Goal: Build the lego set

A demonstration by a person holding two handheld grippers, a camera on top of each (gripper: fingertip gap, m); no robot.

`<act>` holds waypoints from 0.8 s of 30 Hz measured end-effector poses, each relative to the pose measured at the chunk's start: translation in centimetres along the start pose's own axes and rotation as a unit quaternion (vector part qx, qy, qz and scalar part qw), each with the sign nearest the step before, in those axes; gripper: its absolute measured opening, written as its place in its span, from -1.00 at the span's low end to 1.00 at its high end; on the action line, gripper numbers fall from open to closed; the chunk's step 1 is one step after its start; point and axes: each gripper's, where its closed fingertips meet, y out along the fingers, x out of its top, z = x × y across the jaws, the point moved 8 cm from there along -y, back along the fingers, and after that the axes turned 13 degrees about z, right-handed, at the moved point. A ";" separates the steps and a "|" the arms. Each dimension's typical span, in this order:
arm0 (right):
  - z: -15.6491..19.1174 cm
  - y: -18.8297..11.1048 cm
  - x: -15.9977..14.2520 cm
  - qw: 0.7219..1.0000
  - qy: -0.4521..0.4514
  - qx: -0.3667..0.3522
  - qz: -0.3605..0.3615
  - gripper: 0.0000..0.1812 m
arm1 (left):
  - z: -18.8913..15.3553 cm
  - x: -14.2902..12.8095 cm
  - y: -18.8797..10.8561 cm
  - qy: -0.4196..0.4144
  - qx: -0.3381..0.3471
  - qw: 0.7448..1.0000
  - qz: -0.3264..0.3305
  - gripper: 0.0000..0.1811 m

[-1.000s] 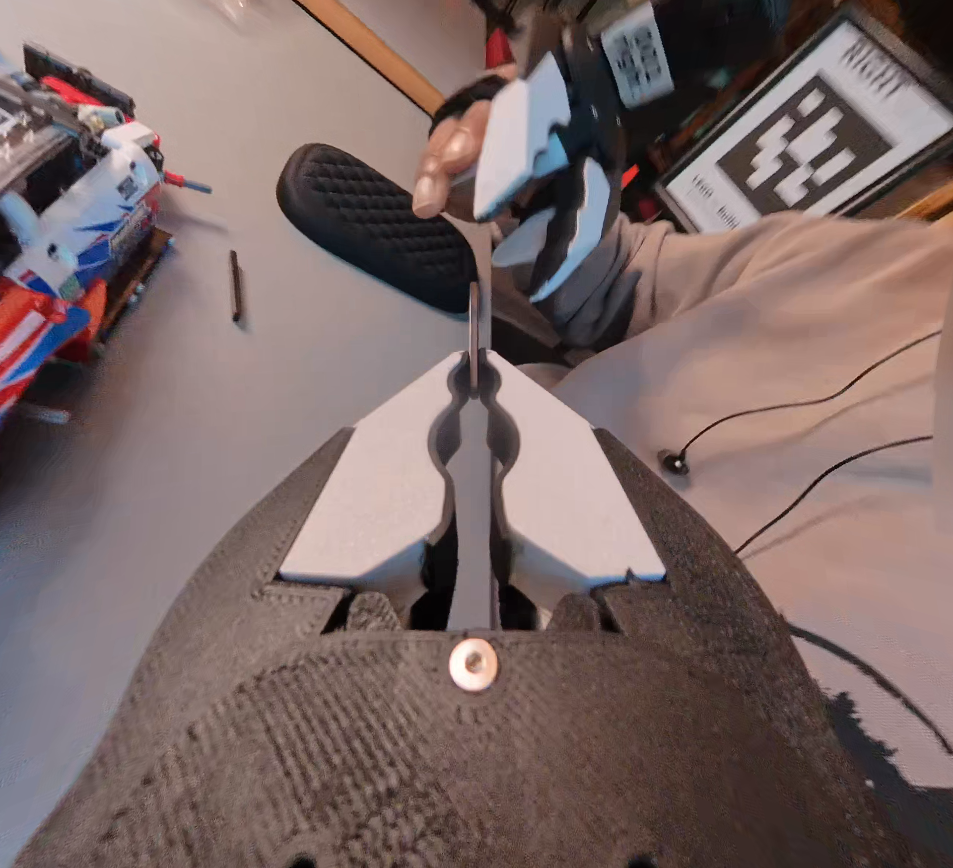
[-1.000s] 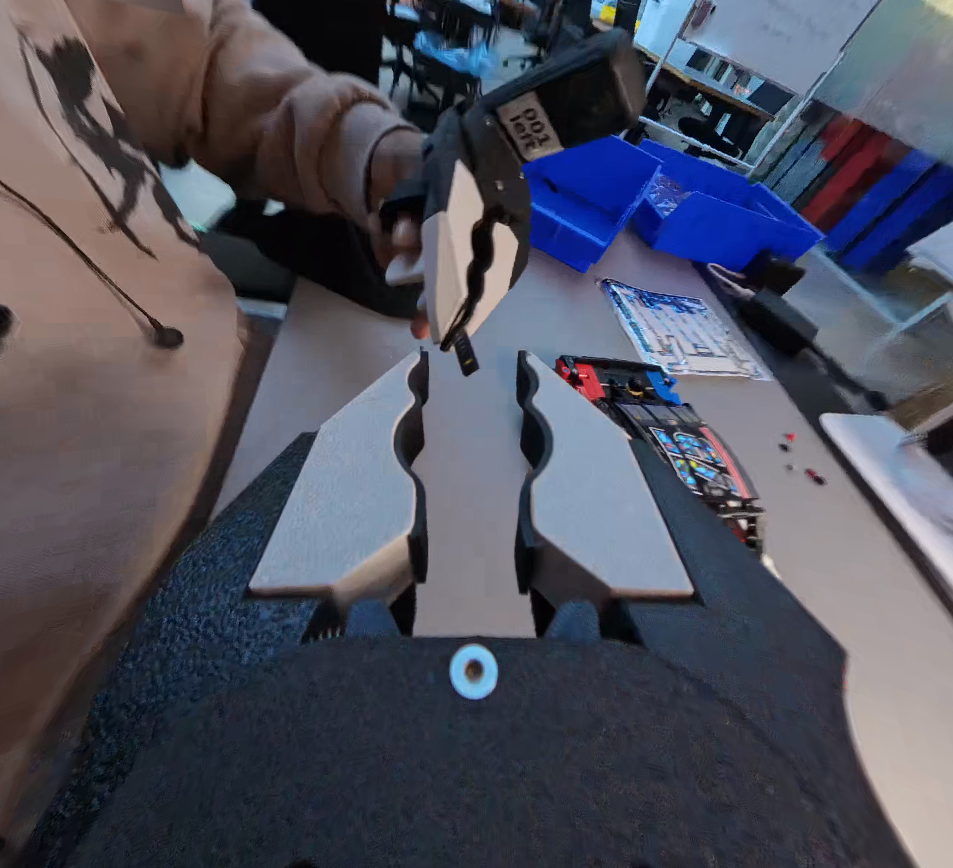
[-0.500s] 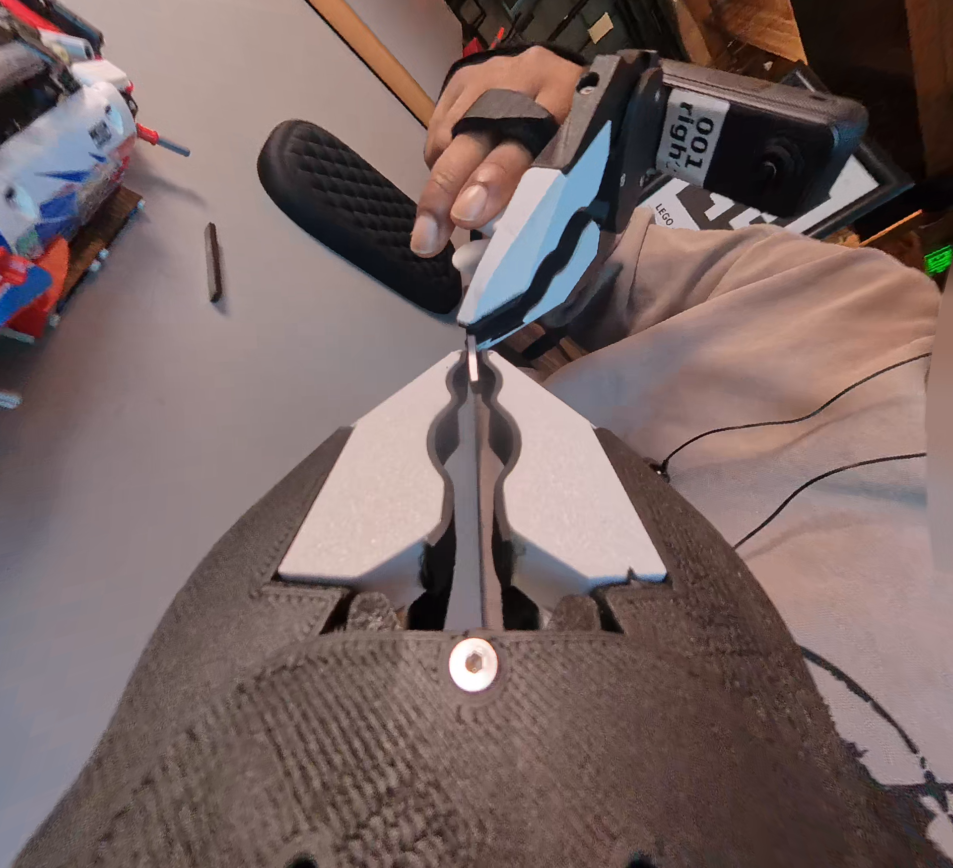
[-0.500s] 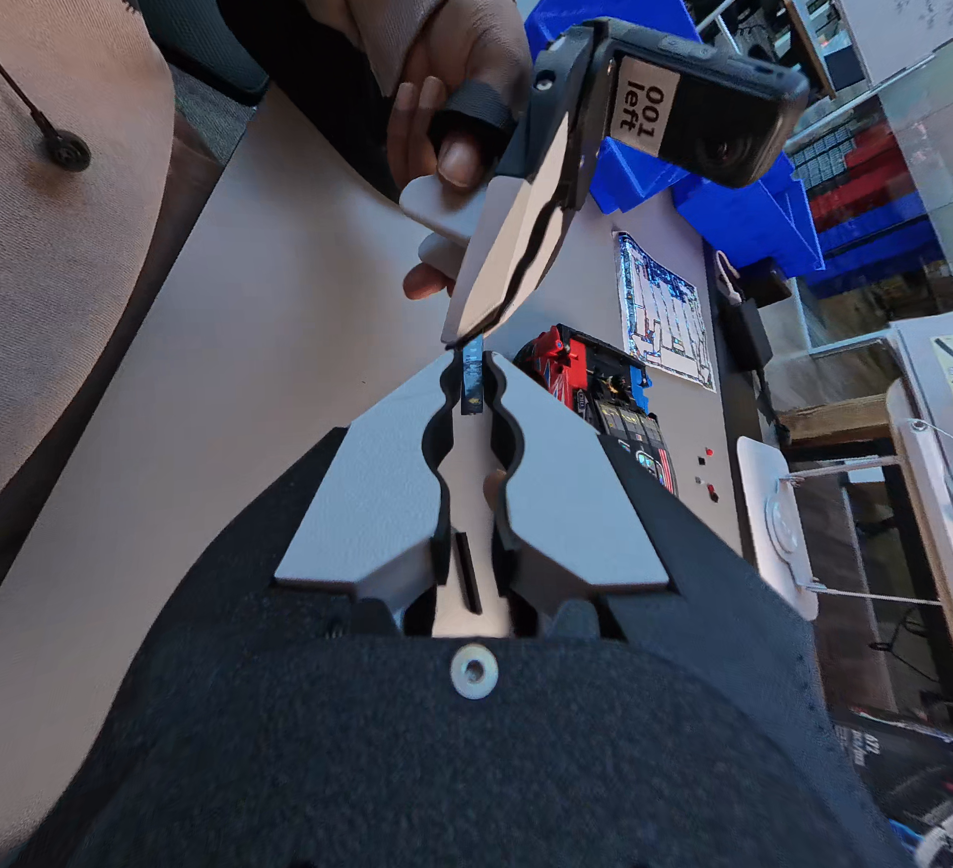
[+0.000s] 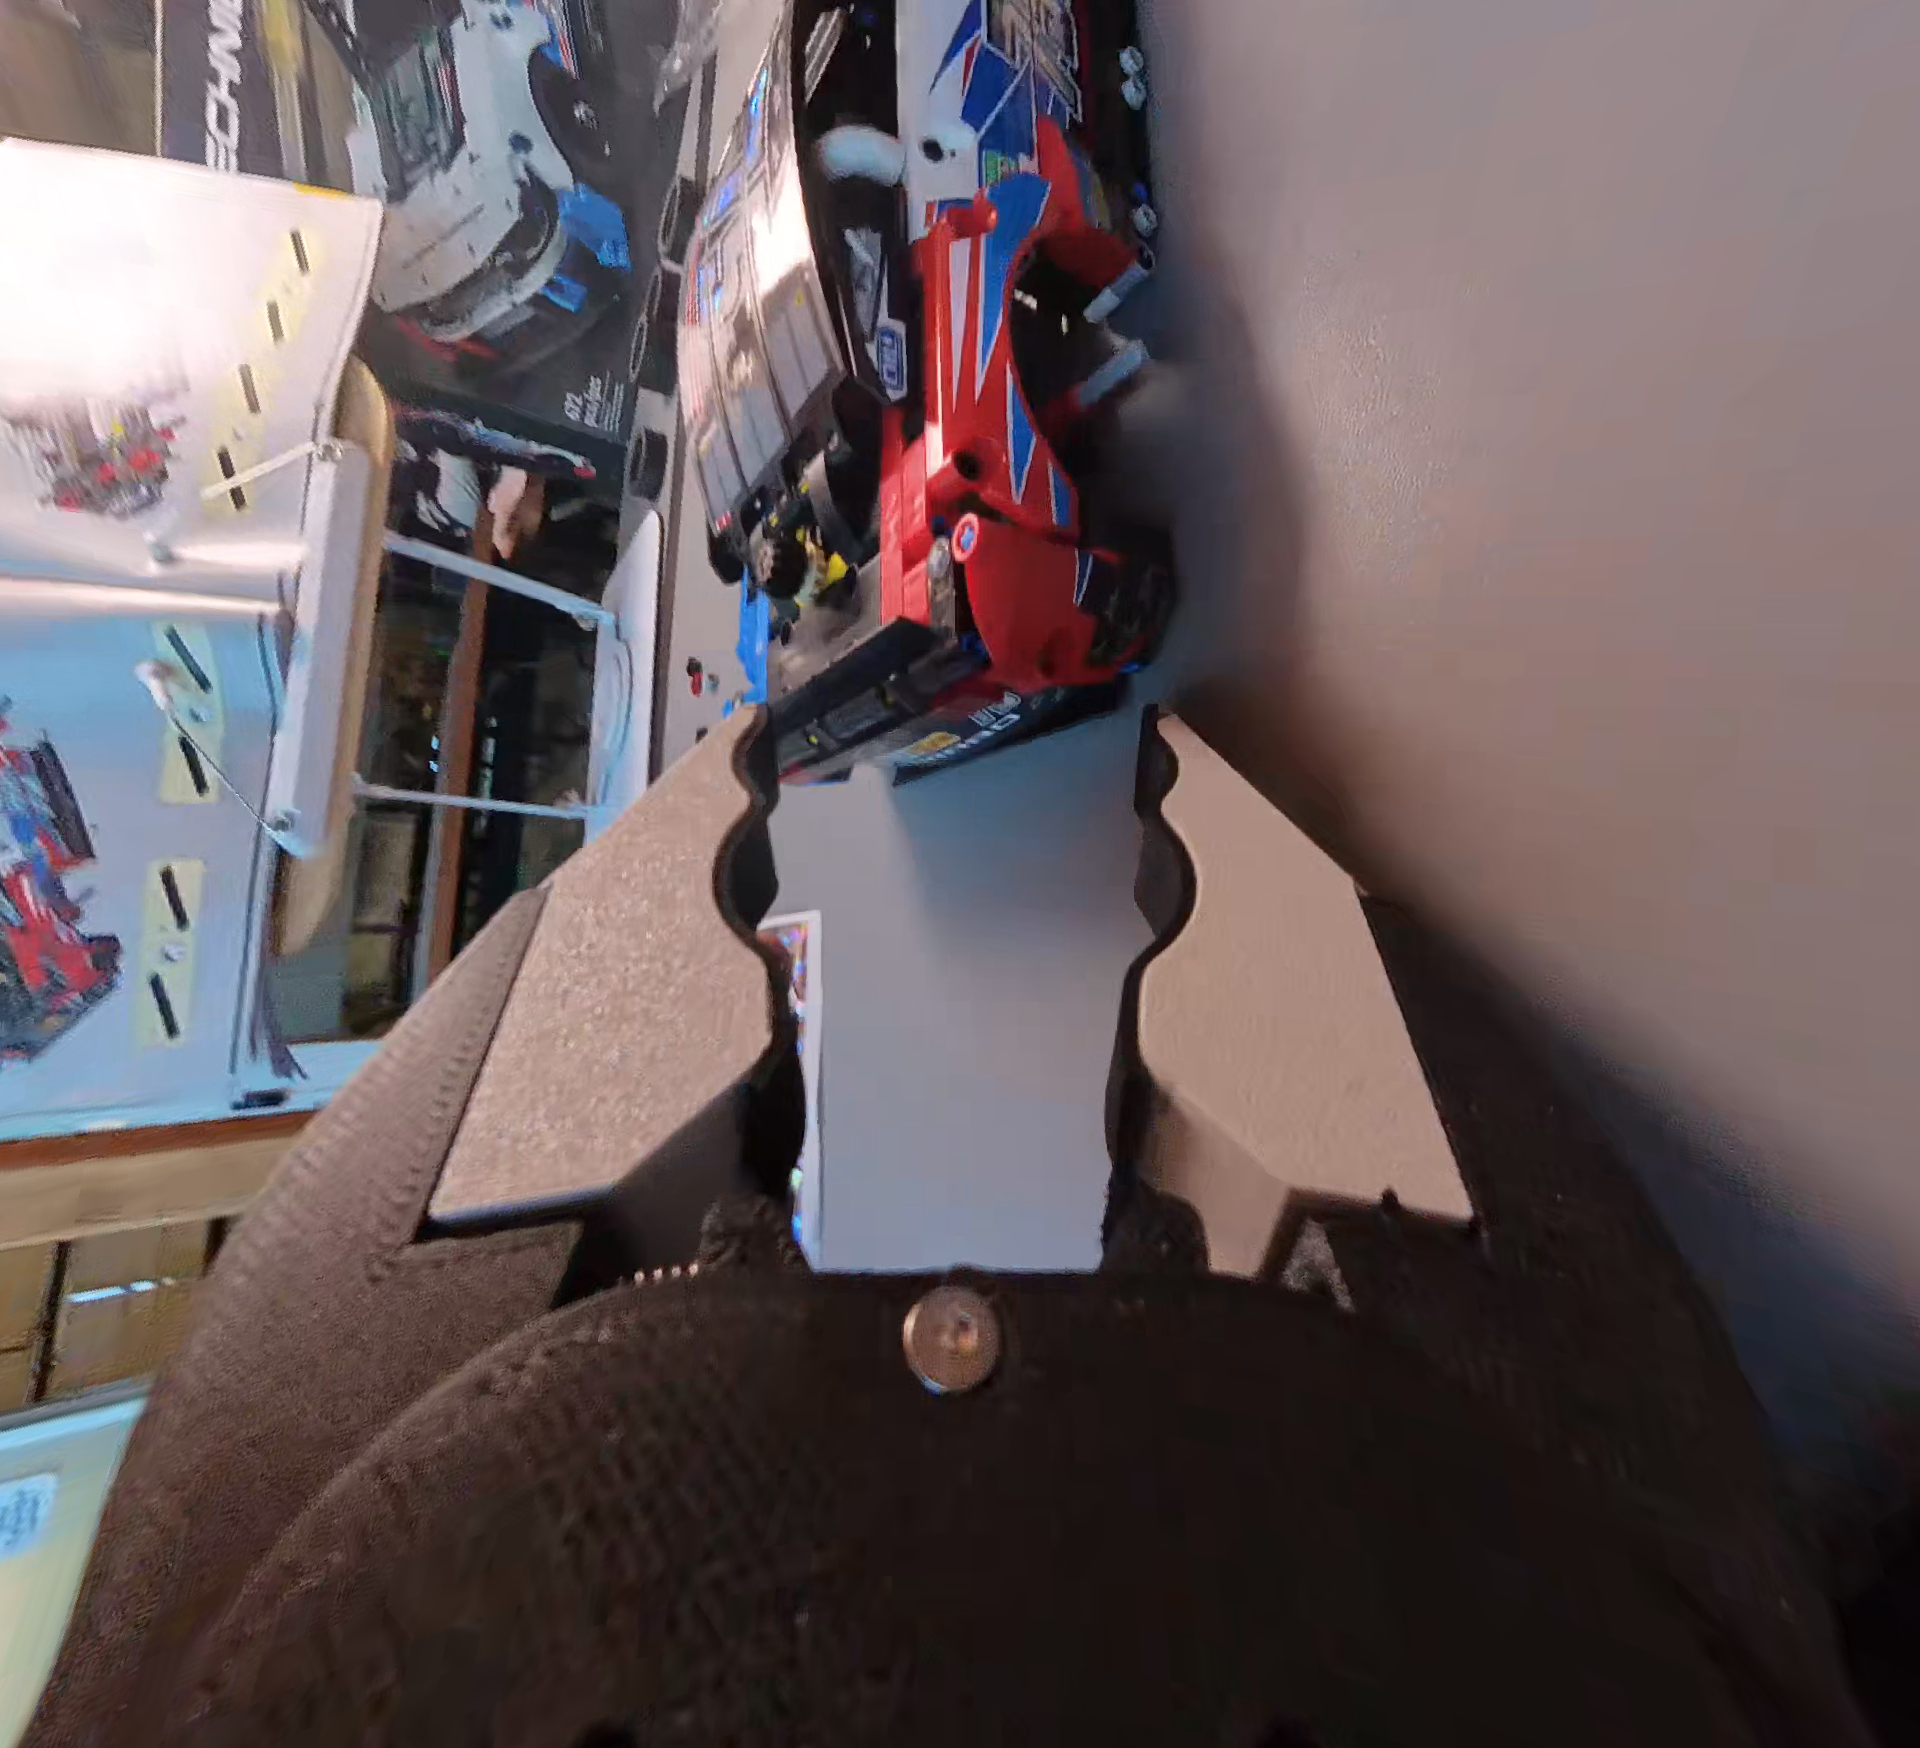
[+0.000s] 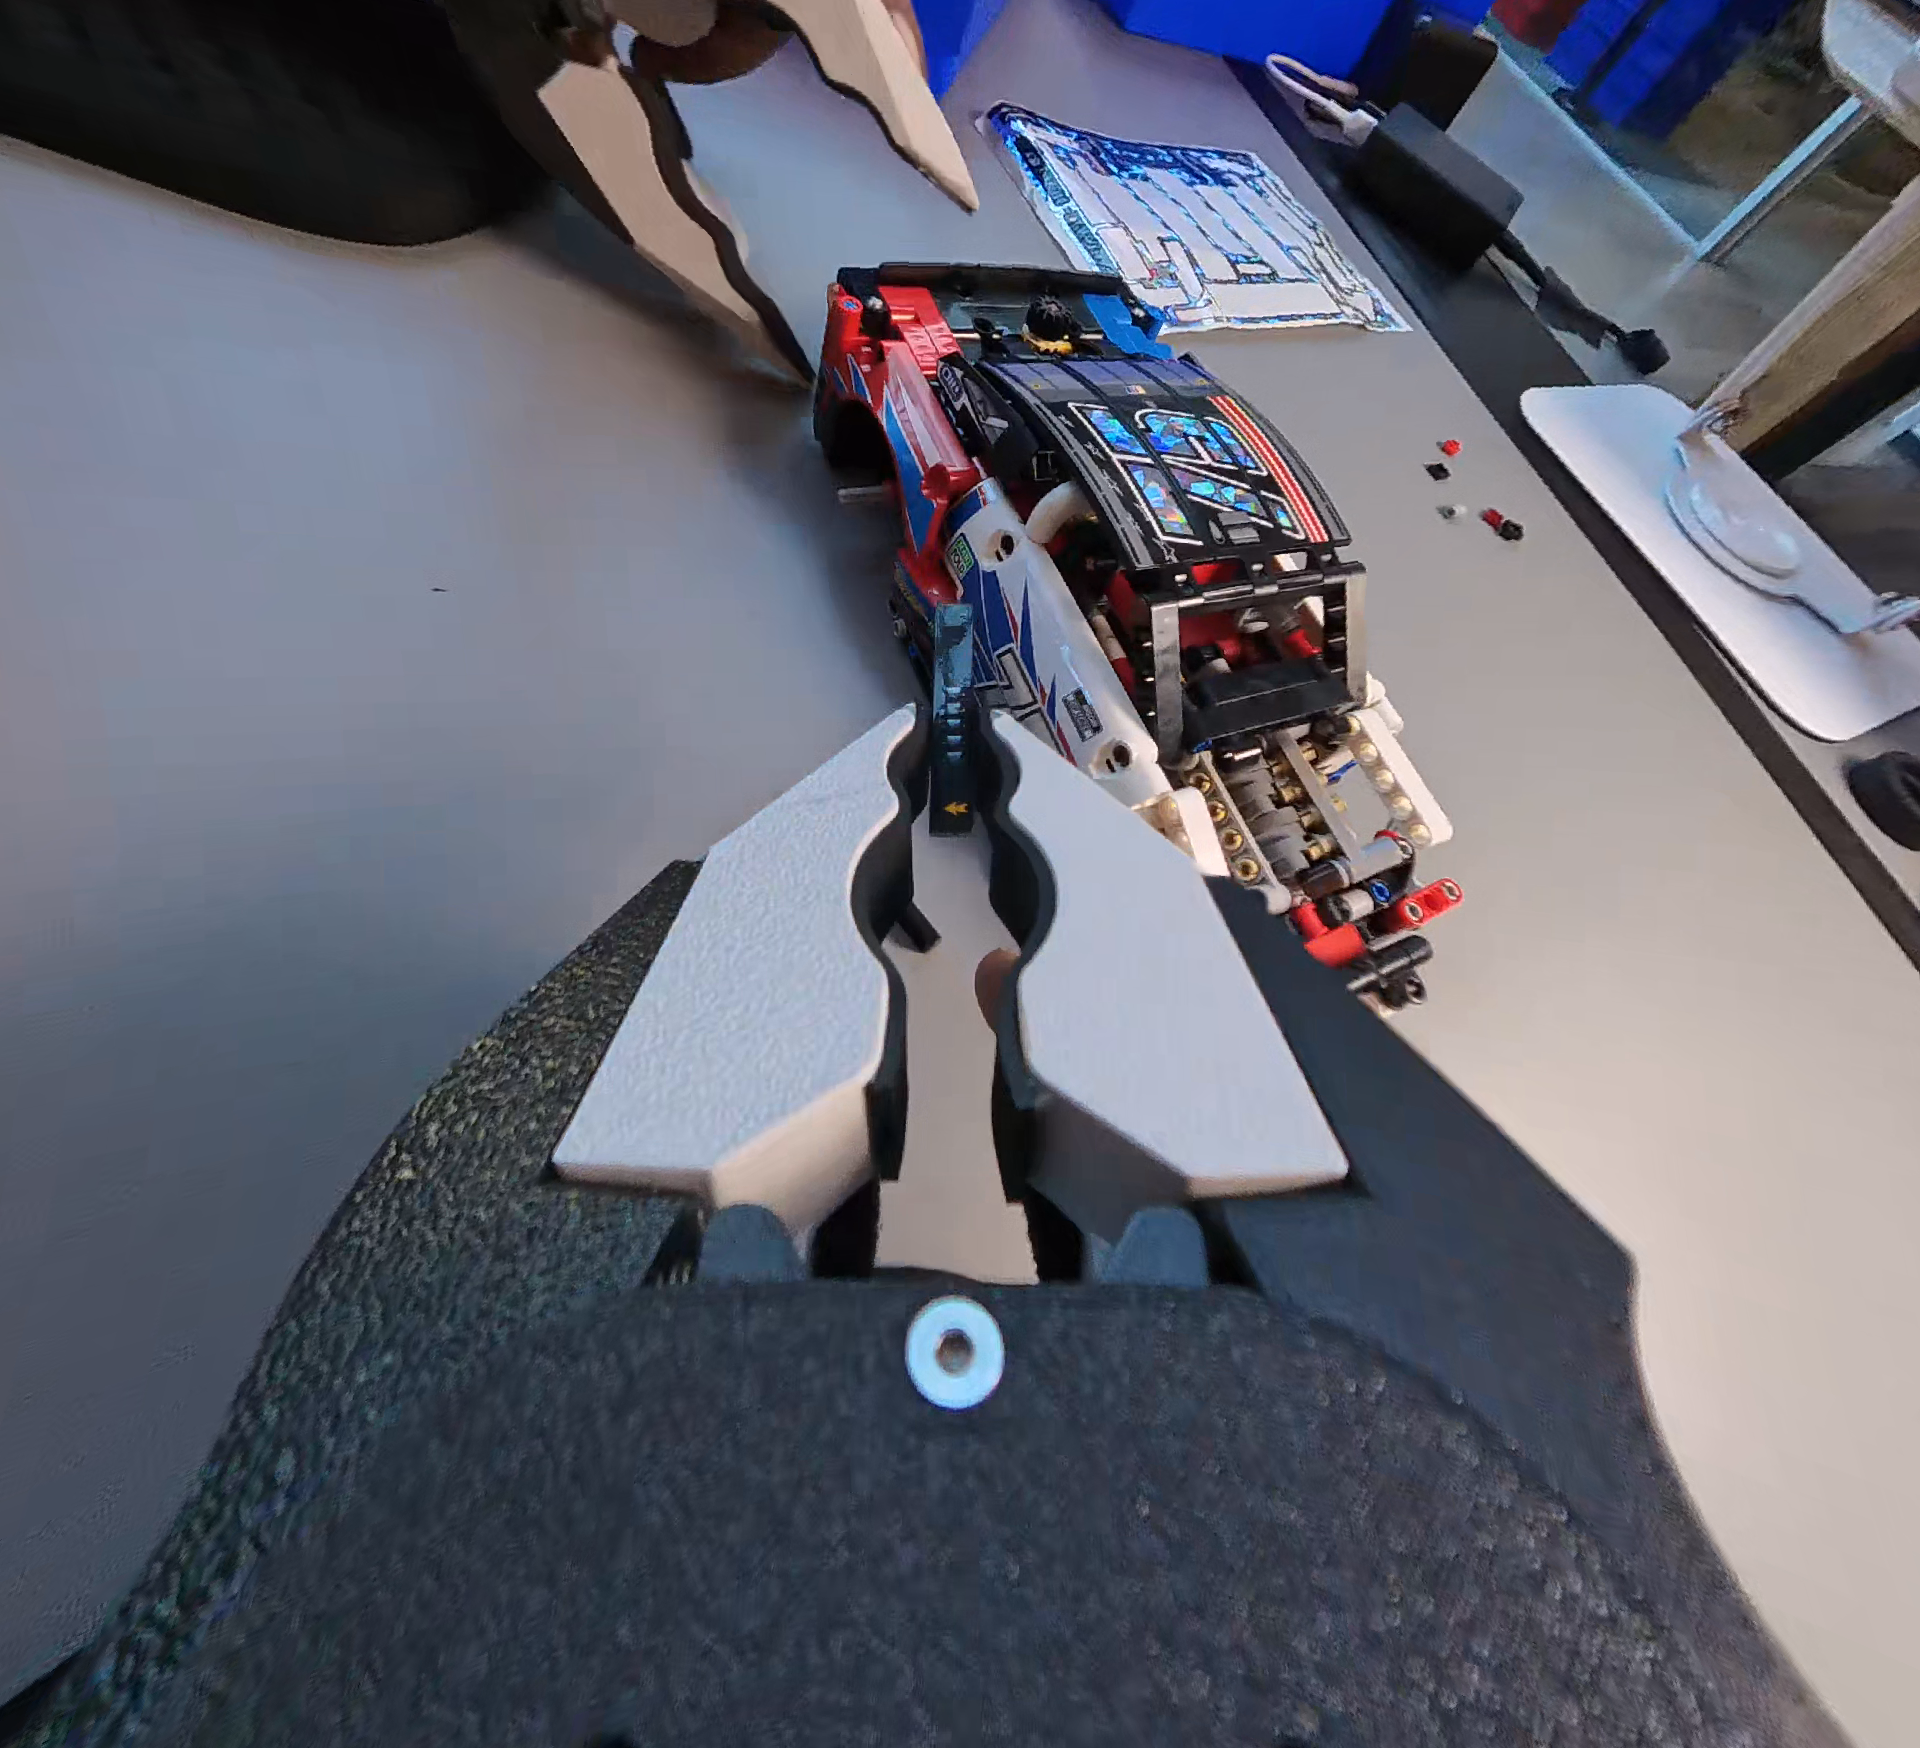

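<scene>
On grey table (image 6: 364, 659) the rigid, light but snap-apart lego car (image 6: 1122, 555) is best steadied by its chassis with the wide-open left gripper (image 5: 951, 742), while a thin black piece (image 6: 951, 742) is pinched in the right gripper (image 6: 954, 732).

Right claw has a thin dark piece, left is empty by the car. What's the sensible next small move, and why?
Probably carry the thin dark piece forward to the car's near side. The right claw is shut on it, just short of the white and blue side panel. The left claw hangs open at the car's far end, well placed to steady the car.
</scene>
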 end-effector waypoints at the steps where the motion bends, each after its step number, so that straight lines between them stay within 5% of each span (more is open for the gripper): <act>1: 0.0 0.2 -0.1 1.000 0.000 0.000 0.002 -0.95 | 0.2 0.2 0.4 0.020 0.007 1.000 -0.007 -0.24; 5: 0.3 0.7 -0.2 1.000 -0.001 0.006 -0.002 -0.95 | 1.4 0.3 1.5 0.103 0.010 0.995 -0.013 -0.16; 9: 0.2 0.8 0.2 1.000 0.006 0.013 -0.018 -0.95 | 1.4 0.7 1.9 0.182 -0.021 0.983 -0.013 -0.34; 12: 0.1 0.7 0.7 1.000 0.002 0.010 -0.027 -0.95 | 2.1 1.1 1.2 0.113 -0.087 0.990 -0.022 -0.37; 15: 0.3 0.5 1.0 0.999 -0.004 0.010 -0.034 -0.95 | 3.6 2.6 0.4 -0.071 -0.141 0.987 -0.026 -0.28; 18: 0.1 0.7 1.1 0.999 0.003 0.012 -0.051 -0.95 | 3.2 4.8 1.0 -0.139 -0.084 0.987 -0.007 -0.28; 21: -0.1 1.0 1.4 0.998 0.008 0.009 -0.059 -0.95 | 1.5 4.9 3.3 -0.085 0.000 0.993 0.083 -0.24; 24: 0.3 0.9 1.5 0.999 -0.001 0.006 -0.050 -0.95 | 0.8 5.0 3.8 -0.046 0.048 0.993 0.098 -0.39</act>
